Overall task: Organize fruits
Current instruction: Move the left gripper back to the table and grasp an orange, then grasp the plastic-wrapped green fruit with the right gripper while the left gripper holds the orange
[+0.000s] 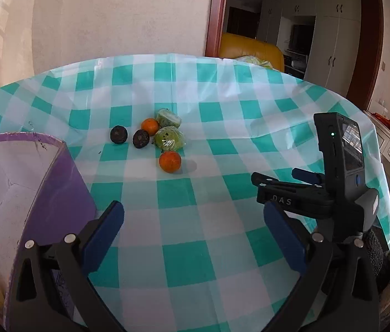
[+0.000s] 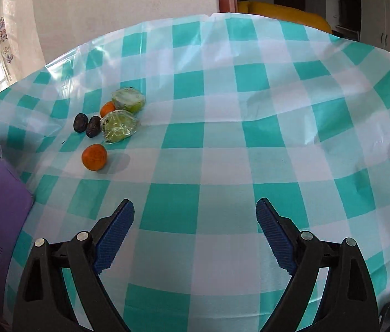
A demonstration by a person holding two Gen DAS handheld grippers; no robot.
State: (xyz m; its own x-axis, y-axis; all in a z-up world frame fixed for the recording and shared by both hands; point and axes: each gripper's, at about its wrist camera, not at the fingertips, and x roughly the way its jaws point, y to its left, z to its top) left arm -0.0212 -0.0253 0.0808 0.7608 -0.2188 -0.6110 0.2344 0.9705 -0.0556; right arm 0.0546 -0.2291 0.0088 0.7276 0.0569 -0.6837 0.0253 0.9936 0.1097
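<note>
Approach stage: left gripper (image 1: 193, 231) and right gripper (image 2: 195, 231) gape empty; nearest orange (image 2: 94, 157) awaits, probably bound for the purple box (image 1: 56, 193).

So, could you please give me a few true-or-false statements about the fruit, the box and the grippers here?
1. Both the left gripper and the right gripper are open and empty. True.
2. Two oranges lie on the tablecloth. True.
3. The fruit is already in the purple box. False: it lies on the cloth beside the box.
4. There are three dark fruits. False: only two dark fruits.
</note>
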